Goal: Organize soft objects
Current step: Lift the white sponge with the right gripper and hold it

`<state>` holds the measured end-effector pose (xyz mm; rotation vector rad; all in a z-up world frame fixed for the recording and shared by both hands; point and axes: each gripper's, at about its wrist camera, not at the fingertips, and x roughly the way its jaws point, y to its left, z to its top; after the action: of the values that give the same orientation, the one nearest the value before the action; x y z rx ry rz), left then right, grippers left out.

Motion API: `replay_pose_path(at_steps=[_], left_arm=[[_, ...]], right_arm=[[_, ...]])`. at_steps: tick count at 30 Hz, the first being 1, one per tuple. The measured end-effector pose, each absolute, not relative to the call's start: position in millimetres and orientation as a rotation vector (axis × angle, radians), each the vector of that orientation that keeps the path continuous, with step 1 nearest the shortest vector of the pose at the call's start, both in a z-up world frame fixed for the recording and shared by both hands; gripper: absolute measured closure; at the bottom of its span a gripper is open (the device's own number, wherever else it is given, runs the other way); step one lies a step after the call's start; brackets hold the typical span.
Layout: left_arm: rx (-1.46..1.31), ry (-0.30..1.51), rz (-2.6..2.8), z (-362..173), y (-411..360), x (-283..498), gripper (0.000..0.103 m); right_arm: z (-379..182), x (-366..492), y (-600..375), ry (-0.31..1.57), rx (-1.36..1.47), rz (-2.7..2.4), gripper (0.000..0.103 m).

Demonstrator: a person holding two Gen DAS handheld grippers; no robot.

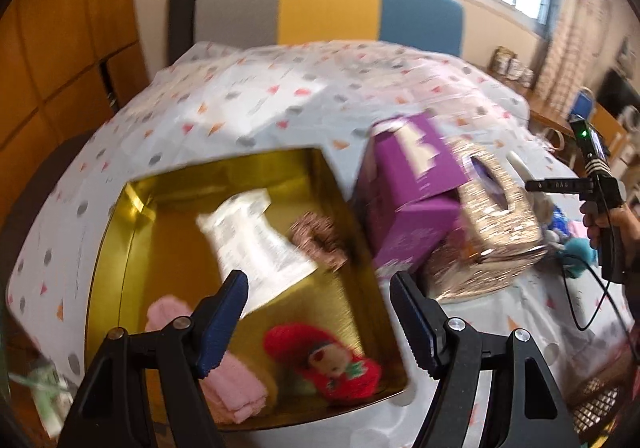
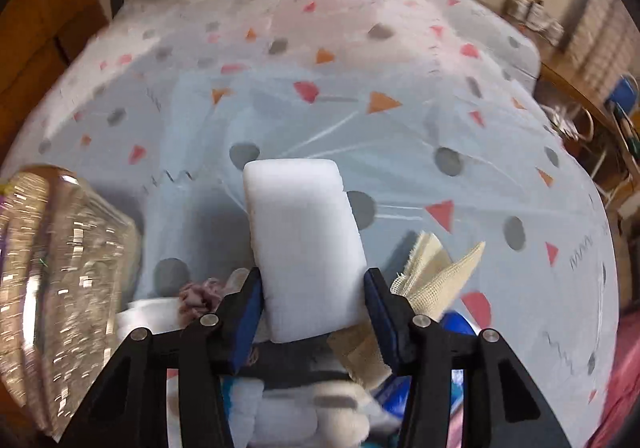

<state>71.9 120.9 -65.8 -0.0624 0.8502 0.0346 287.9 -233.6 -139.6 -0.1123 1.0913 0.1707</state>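
Note:
A gold tin [image 1: 120, 248] lies open on the patterned cover. Inside it are a white packet [image 1: 256, 248], a brown scrunchie [image 1: 320, 240], a folded pink cloth [image 1: 236, 388] and a red plush sock [image 1: 332, 364]. Above the tin's near side my left gripper [image 1: 318, 280] hangs open, holding nothing. My right gripper [image 2: 312, 274] is shut on a white sponge block [image 2: 304, 232], raised over a pile of soft things: beige gauze [image 2: 436, 276], a mauve scrunchie [image 2: 200, 296] and white fluffy pieces [image 2: 304, 416].
A purple carton [image 1: 408, 188] leans on a glittery tissue box [image 1: 488, 216], [image 2: 60, 288] just right of the tin. A person's hand [image 1: 612, 220] and a trailing cable [image 1: 592, 288] are at the right. The patterned cover [image 2: 360, 68] stretches back to a striped headboard [image 1: 328, 8].

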Motion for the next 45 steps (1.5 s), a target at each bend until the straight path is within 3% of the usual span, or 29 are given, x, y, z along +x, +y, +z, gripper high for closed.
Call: replay_pose_path(at_steps=[7,14,36,45], left_arm=[[0.063,0.769,-0.146,-25,66,84,0.029],[0.198,0.787,-0.286,-11,-8,112,0.029],[0.387,0.864,-0.397,-42,-128,165,0.029],[0.386,0.94,-0.408,-56,-147,205,0.039]], right_arm=[[-87,240,-266,0.878,0.186,0.183,0.052],[-82,210,-290,0.77,0.311,0.118,0.052],[-92,195,-361,0.74,0.521,-0.082,0.052],[-89,195,-359,0.734,0.524,-0.068,0.052]])
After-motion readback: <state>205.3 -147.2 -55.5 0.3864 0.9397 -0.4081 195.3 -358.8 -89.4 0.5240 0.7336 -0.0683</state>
